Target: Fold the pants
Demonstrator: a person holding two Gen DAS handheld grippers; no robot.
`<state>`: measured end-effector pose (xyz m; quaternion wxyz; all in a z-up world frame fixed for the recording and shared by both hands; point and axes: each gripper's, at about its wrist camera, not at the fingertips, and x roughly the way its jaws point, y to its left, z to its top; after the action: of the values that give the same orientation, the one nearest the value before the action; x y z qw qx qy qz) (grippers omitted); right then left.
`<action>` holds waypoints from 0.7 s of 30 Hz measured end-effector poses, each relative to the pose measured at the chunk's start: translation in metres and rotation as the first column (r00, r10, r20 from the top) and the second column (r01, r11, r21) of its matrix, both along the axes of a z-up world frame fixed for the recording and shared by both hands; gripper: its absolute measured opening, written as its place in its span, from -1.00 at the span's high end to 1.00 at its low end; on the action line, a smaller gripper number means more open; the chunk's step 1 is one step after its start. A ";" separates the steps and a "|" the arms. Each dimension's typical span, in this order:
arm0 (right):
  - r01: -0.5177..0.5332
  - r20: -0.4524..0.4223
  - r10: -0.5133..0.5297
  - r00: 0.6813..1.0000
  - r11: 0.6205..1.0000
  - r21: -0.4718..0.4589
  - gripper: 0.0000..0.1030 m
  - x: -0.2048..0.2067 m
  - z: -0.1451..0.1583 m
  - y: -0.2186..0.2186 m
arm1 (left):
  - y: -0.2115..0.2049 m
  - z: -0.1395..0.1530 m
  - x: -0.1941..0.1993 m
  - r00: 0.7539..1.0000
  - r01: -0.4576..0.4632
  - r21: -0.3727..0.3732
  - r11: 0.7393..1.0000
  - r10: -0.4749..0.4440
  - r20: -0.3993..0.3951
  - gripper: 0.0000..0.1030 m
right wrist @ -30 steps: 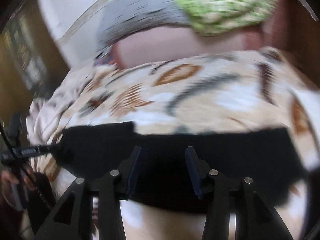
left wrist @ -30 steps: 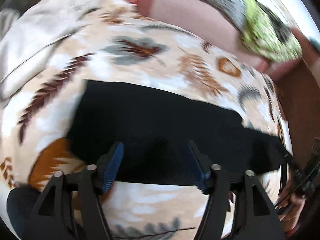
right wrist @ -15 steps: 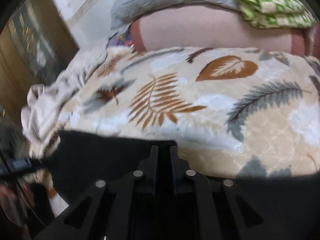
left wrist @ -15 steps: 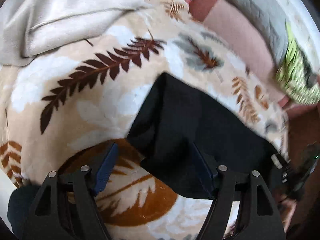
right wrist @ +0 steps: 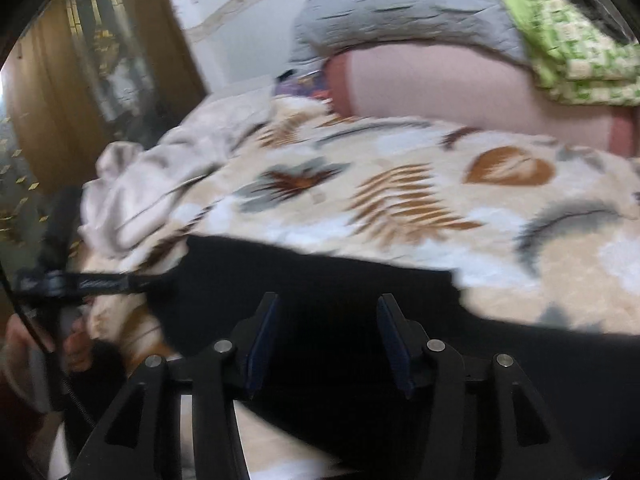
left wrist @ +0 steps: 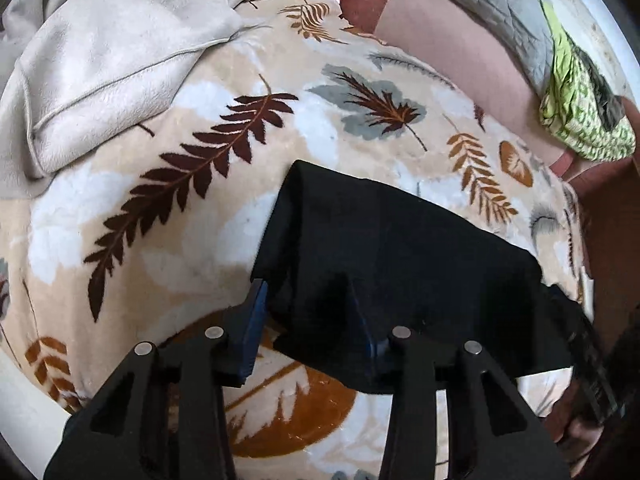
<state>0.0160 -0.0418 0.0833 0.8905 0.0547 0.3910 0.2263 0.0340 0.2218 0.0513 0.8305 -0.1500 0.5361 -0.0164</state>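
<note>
Black pants (left wrist: 400, 248) lie limp on the bed (left wrist: 160, 216), soft and light. Left hand-held gripper (left wrist: 312, 328) released; right hand-held gripper (right wrist: 326, 340) released too. Pinch hem corners.

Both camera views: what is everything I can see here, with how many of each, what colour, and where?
Pants: one pair, black, folded flat on the blanket near both grippers.
Blanket: one, cream with brown and grey leaf print, covering the bed.
Throw: one, plain beige, bunched at the bed's far left.
Pillow: one, pink, at the head of the bed.
Quilt: one, grey, lying over the pillow.
Cloth: one, green and white patterned, on top at far right.
Left gripper: black with blue pads, jaws open at the pants' left end.
Right gripper: same colours, jaws open over the pants.
</note>
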 end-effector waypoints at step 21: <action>-0.115 -0.102 0.123 0.987 0.990 0.080 -0.02 -0.004 -0.032 0.063 | -0.012 0.026 0.010 0.985 0.161 0.042 0.986 -0.164 0.056 0.83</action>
<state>0.0117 0.0209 0.0515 0.8506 0.0760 0.4319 0.2902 0.0439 0.2101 0.0776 0.8447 -0.0898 0.5218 -0.0785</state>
